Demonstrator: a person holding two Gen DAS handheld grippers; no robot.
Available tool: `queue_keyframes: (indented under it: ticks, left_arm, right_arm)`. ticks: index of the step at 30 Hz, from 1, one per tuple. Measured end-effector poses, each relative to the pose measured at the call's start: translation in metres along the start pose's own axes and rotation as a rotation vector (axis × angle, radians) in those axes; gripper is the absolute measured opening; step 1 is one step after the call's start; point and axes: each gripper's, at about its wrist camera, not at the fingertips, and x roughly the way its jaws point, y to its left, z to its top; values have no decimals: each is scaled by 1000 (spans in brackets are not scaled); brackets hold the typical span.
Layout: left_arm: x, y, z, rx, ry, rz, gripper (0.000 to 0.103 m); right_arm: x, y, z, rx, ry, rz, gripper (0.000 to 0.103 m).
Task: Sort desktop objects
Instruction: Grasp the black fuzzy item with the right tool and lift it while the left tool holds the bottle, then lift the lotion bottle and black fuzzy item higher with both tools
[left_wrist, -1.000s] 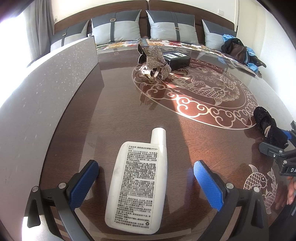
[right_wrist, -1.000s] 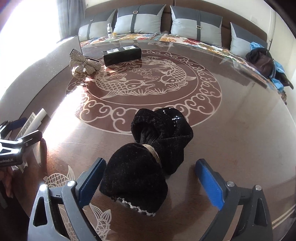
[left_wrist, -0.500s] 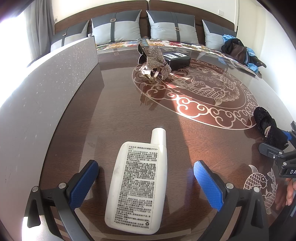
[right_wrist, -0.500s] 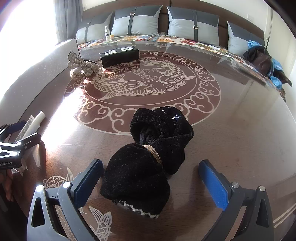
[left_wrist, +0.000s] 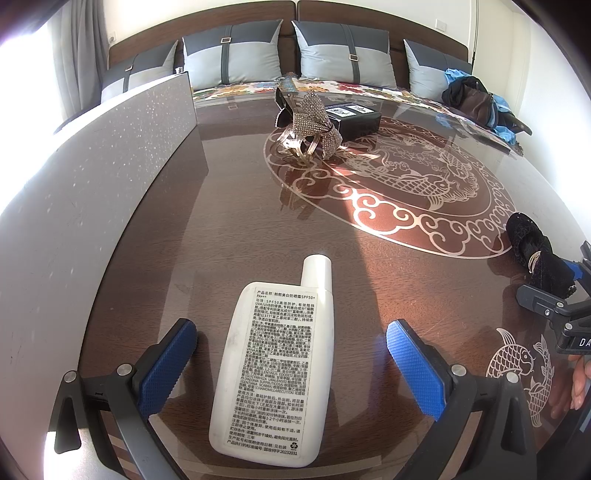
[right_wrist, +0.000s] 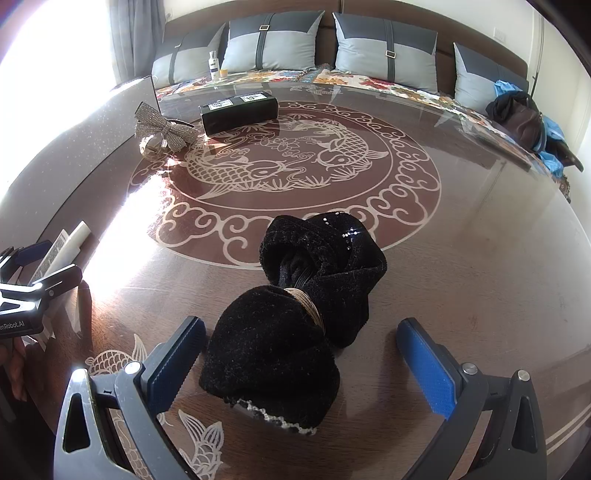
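Left gripper (left_wrist: 291, 369): fingers spread wide, blue pads either side of a white bottle (left_wrist: 275, 369). Neither pad touches it; gap on both flanks. The bottle lies flat on the table (left_wrist: 240, 221), label up, cap toward 12 o'clock, base nearest the camera.

Right gripper (right_wrist: 301, 369): also spread wide, straddling a black velvet bow (right_wrist: 295, 317). The near lobe sits just beside the left pad; whether they touch, cannot tell. The right pad stands well clear. A gold band cinches the bow's middle; its far lobe runs toward 1 o'clock.

Further out, left view: a glittery silver bow (left_wrist: 314, 123) at 12 o'clock, with a black box (left_wrist: 354, 118) just behind it. A grey speckled panel (left_wrist: 92, 184) rises along the table edge at 9 to 10 o'clock. Pillows and a heap of clothes lie beyond the table.

Step in hand, by my reading: both tools are lined up for a pick, nothing gripped yet. Sorting looks barely begun, with all items loose on the table.

Next move likely calls for closing each pair of fingers. The bottle is slick and flat, so grip square across its width. The bow is soft and will compress; the cinched waist would probably hold better than the puffy lobe.
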Motion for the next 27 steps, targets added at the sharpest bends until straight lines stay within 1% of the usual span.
queue_keyframes:
  ticks: [18, 20, 22, 23, 24, 27]
  left_arm:
    - [1, 0, 0, 0, 1, -2, 103]
    - [0, 1, 1, 14, 21, -19, 103]
    - [-1, 5, 4, 87, 81, -74, 103]
    - [-3, 8, 4, 116, 111, -88, 103]
    - [-5, 14, 3, 118, 129, -89, 103]
    - [-12, 31, -5, 65, 114, -122, 103]
  right_arm:
    - [0, 0, 0, 0, 0, 0, 103]
    - [0, 0, 0, 0, -1, 0, 103]
    - [0, 0, 0, 0, -1, 0, 103]
    - [0, 0, 0, 0, -1, 0, 103]
    - [0, 0, 0, 0, -1, 0, 103]
    - [0, 0, 0, 0, -1, 0, 103]
